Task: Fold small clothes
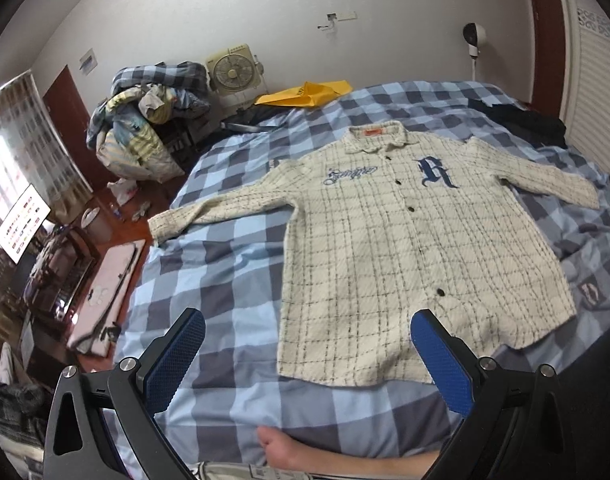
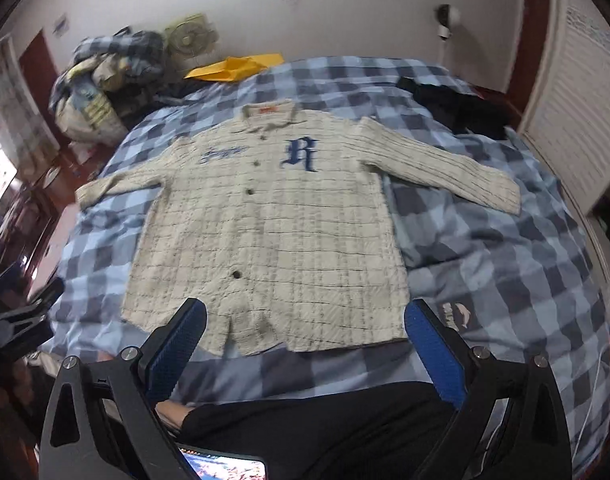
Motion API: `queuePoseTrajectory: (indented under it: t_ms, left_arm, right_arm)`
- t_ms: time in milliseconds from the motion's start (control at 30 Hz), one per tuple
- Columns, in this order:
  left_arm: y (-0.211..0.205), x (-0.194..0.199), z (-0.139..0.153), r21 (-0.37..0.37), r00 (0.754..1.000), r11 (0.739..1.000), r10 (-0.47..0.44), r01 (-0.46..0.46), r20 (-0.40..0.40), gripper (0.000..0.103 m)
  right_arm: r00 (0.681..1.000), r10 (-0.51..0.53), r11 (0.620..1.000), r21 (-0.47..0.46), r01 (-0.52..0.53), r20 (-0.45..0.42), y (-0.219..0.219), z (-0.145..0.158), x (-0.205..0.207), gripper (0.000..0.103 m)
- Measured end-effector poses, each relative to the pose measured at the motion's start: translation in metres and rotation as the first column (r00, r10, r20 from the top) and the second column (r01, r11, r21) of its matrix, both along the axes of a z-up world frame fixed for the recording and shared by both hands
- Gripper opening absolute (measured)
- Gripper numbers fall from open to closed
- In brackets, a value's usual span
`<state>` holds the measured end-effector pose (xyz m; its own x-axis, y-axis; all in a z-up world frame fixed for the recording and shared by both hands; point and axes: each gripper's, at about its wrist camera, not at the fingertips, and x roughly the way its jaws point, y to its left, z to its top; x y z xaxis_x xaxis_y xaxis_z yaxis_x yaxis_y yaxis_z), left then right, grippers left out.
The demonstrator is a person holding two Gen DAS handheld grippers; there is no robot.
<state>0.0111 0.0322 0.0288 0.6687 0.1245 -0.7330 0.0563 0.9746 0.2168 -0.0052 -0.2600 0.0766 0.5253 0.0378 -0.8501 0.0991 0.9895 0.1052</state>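
Blue pads of the left hand-held gripper [image 1: 307, 336] are seen nearest, held wide apart with nothing between them. Those of the right hand-held gripper [image 2: 305, 334] are spread apart too, and empty. Just past them the cream checked shirt [image 1: 385, 240] is laid flat, front up, on the blue checked bed [image 1: 225, 280]. Its long way runs from the near hem to the far collar, and its sleeves are spread out to the left and right. Its near hem is closest to both hand-held grippers. Neither is touching it yet. No fold has been made, so a sleeve or side is likely to be picked first
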Motion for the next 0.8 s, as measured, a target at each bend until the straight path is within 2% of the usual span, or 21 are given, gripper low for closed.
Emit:
queuePoseTrajectory:
  t_ms: [67,133,200,267,333,433,500,667,800]
  left_arm:
    - [0.001,0.002,-0.003,-0.007,1.000,1.000,-0.011,0.011,-0.005,0.103]
    - [0.004,0.002,-0.005,-0.056,0.999,0.998,-0.031,0.030,-0.023,0.103]
    - [0.003,0.000,-0.006,-0.098,0.997,0.993,-0.067,0.063,-0.034,0.103]
    - [-0.003,-0.004,-0.007,-0.086,0.994,0.991,-0.103,0.100,-0.033,0.103]
    - [-0.007,-0.008,-0.008,-0.074,0.992,0.990,-0.124,0.121,-0.037,0.103]
    - [-0.008,-0.011,-0.011,-0.099,0.984,0.982,-0.168,0.161,-0.062,0.103]
    - [-0.005,-0.011,-0.011,-0.096,0.986,0.984,-0.159,0.153,-0.058,0.103]
    - [0.009,0.003,-0.012,-0.077,0.992,0.993,-0.095,0.089,-0.080,0.103]
    - [0.025,0.018,-0.017,-0.099,0.991,0.994,-0.055,0.043,-0.121,0.103]
  right_arm:
    - [0.999,-0.021,0.999,-0.043,0.023,0.048,-0.001,-0.008,-0.005,0.098]
    - [0.996,-0.021,0.997,-0.071,0.027,0.088,-0.003,-0.013,-0.008,0.098]
    - [0.993,-0.017,0.998,-0.051,0.023,0.120,-0.011,-0.018,-0.009,0.098]
    - [0.995,0.008,1.000,0.020,-0.010,0.100,-0.013,-0.023,-0.010,0.098]
    - [0.998,0.015,0.999,0.050,-0.018,0.060,-0.020,-0.025,-0.007,0.098]
    - [0.998,0.001,0.999,-0.039,0.001,0.055,-0.022,-0.036,-0.008,0.098]
    - [0.999,-0.002,0.997,-0.080,0.005,0.037,-0.025,-0.045,-0.004,0.098]
    - [1.000,-0.020,0.997,-0.071,0.018,-0.019,-0.037,-0.065,0.006,0.098]
    - [1.000,-0.006,0.997,-0.080,0.004,-0.030,-0.038,-0.064,0.011,0.098]
